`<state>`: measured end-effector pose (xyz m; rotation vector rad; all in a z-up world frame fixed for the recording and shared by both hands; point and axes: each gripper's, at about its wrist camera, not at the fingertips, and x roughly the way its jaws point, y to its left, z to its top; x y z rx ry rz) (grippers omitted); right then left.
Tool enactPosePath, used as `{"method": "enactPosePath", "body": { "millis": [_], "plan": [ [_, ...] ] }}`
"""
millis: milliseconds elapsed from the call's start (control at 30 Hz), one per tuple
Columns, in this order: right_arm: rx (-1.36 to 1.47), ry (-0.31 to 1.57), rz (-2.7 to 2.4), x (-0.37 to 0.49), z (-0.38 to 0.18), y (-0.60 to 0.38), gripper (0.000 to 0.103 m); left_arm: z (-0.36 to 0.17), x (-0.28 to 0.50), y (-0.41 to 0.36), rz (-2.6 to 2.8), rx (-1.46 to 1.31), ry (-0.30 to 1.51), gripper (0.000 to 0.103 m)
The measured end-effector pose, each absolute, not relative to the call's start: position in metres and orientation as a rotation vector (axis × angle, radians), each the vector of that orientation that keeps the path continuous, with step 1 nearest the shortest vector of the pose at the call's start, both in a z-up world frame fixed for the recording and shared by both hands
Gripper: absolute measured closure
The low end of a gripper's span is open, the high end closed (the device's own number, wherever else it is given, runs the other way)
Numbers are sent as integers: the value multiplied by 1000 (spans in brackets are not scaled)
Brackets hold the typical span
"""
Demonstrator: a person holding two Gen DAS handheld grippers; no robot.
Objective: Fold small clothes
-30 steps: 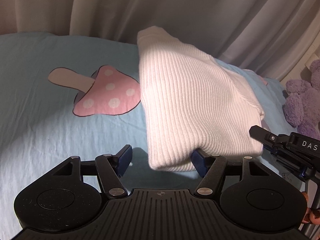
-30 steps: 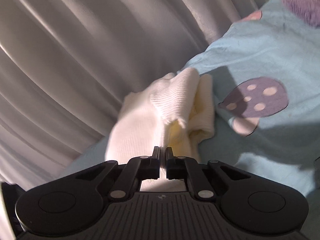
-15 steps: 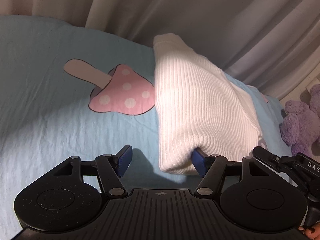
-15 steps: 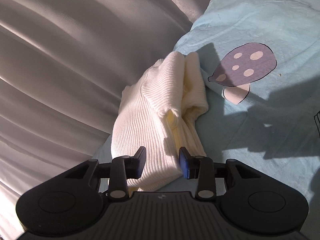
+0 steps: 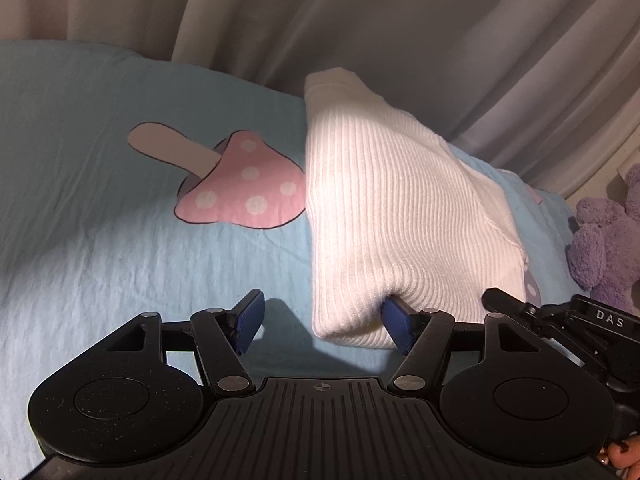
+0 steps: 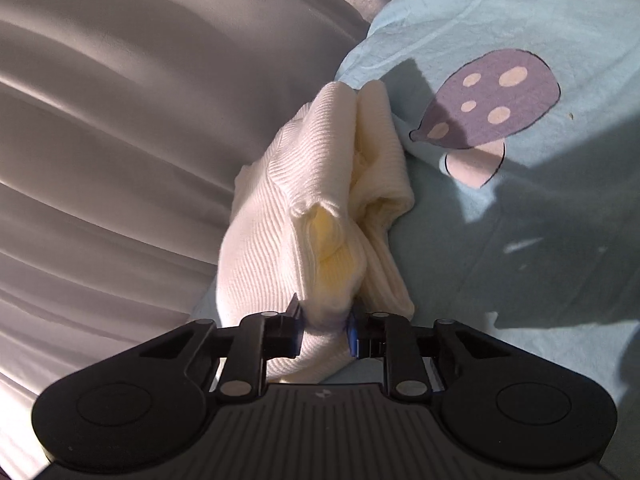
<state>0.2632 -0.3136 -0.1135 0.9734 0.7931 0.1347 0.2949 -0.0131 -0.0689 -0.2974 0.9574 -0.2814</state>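
Pinching the cloth [image 6: 316, 216] is the job of the right gripper [image 6: 323, 326]. Its fingers [image 6: 295, 326] are nearly closed, with a thick fold of the white ribbed cloth squeezed between them. The fold bunches up just past the tips, then spreads out ahead and a bit to the left.

The left gripper [image 5: 322, 320] is wide open and holds nothing. Its right finger [image 5: 396, 322] is tucked under the near edge of the cloth [image 5: 400, 208], and that edge drapes over it. Its left finger [image 5: 250, 318] is out in the open, apart from the cloth, with only the bed [image 5: 100, 220] beyond it. The corner of the cloth sits between the two fingers, nearer the right one.

I think the step now is to get both near corners held so the cloth can be folded over. To do it well, the left gripper should slide a little to its right, so more cloth sits between the fingers, and then close. The right gripper should keep a firm pinch. The knit is soft and thick, so a small bite may slip out.

Past the cloth and to the left is a pink mushroom [image 5: 244, 190] on the blue sheet. A curtain [image 5: 360, 20] hangs behind.
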Motion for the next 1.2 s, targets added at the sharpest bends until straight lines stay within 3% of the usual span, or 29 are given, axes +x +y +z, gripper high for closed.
{"method": "enactPosePath", "body": {
  "millis": [67, 167, 267, 433, 567, 733, 900, 1033, 1200],
  "plan": [
    [952, 787, 131, 264, -112, -314, 91, -68, 295, -18, -276, -284, 961, 33],
    [1337, 730, 287, 257, -140, -341, 92, -68, 295, -20, -259, -259, 960, 33],
    [989, 795, 155, 257, -127, -345, 93, -69, 296, -17, -262, -248, 985, 31],
    [770, 729, 229, 252, -94, -349, 82, -60, 295, 3, -335, -237, 1061, 32],
    [627, 609, 173, 257, -64, -359, 80, -41, 304, 31, -277, -261, 1012, 31],
    [455, 589, 217, 334, -40, -308, 80, -30, 355, 11, -134, -300, 889, 31],
    [328, 687, 204, 415, -61, -259, 80, -41, 413, -44, -62, -259, 805, 31],
    [242, 678, 138, 433, -82, -261, 88, -62, 448, -75, -83, -193, 811, 30],
    [346, 646, 92, 442, -96, -277, 99, -70, 464, -101, -107, -56, 777, 27]
  ]
}}
